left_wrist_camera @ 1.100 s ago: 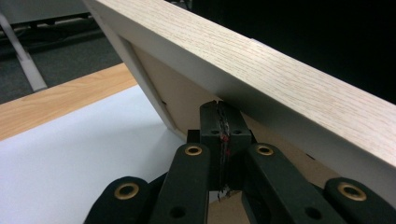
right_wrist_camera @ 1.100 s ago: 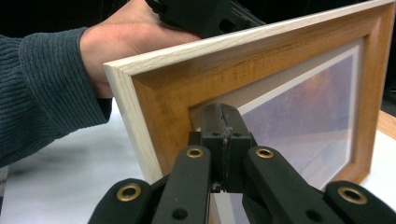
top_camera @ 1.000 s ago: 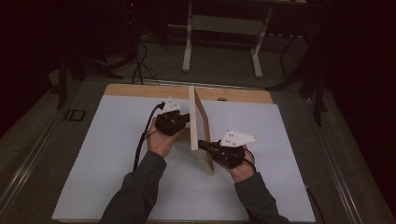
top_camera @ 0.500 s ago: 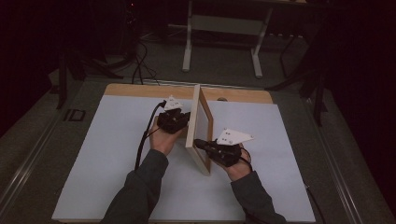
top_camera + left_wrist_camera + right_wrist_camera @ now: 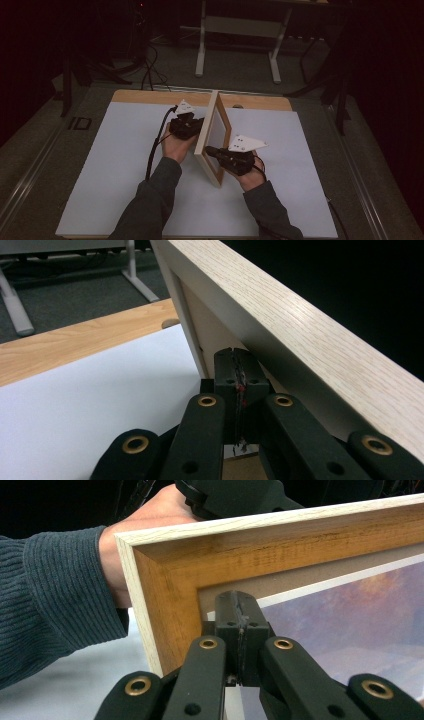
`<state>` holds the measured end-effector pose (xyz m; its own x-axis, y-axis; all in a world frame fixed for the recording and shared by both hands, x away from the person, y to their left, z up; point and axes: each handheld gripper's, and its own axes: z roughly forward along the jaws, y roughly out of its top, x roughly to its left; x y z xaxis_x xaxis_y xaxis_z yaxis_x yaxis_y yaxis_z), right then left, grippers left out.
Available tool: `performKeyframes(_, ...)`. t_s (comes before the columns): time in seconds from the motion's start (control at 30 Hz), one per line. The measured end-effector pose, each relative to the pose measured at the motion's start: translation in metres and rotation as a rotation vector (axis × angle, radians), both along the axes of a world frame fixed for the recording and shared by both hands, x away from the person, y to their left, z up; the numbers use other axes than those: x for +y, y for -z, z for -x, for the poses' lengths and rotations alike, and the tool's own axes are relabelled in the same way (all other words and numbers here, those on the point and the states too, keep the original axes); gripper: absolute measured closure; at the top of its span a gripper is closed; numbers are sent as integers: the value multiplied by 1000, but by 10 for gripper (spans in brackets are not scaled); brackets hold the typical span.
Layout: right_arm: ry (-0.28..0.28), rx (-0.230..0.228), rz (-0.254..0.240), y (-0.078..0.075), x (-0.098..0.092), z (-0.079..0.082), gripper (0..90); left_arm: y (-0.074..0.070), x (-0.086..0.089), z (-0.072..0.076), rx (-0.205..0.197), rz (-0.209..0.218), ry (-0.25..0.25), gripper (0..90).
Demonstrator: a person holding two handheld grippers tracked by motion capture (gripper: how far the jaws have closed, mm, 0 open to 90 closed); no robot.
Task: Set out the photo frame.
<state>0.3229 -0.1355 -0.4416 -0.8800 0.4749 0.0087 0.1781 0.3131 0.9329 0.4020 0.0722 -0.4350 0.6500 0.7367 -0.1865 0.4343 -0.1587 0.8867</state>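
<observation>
A light wooden picture frame (image 5: 206,141) stands on its long edge on the white mat (image 5: 115,165), leaning a little. My left gripper (image 5: 198,125) is shut, and its tips press against the frame's back panel (image 5: 215,335). In the left gripper view the jaw tips (image 5: 235,357) sit under the frame's top rail (image 5: 310,350). My right gripper (image 5: 210,150) is shut too, its tips (image 5: 239,602) touching the picture side by the frame's corner (image 5: 165,595). Nothing sits between either pair of jaws. The left hand (image 5: 145,525) shows behind the frame.
The mat covers a wooden table whose bare strip (image 5: 150,97) runs along the far edge. A cable (image 5: 152,150) trails from the left gripper over the mat. Beyond the table, a metal table base (image 5: 240,25) and cables (image 5: 150,65) lie on the dark floor.
The right gripper has moved left, closer against the frame's picture side. The frame's top edge has shifted slightly right. The left gripper has stayed against the back.
</observation>
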Motion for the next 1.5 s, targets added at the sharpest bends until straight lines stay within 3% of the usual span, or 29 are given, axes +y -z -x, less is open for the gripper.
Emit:
performKeyframes(0.23, 1, 7, -4, 0, 4, -3, 897, 1, 4, -3, 6, 17, 17, 900)
performKeyframes(0.8, 7, -7, 20, 0, 5, -2, 896, 1, 5, -2, 1, 11, 19, 886)
performKeyframes(1.13, 13, -12, 20, -1, 3, -1, 882, 0, 8, -1, 1, 2, 7, 834)
performKeyframes(1.5, 28, -14, 22, -1, -5, -2, 852, -10, 18, 5, -12, 25, -4, 782)
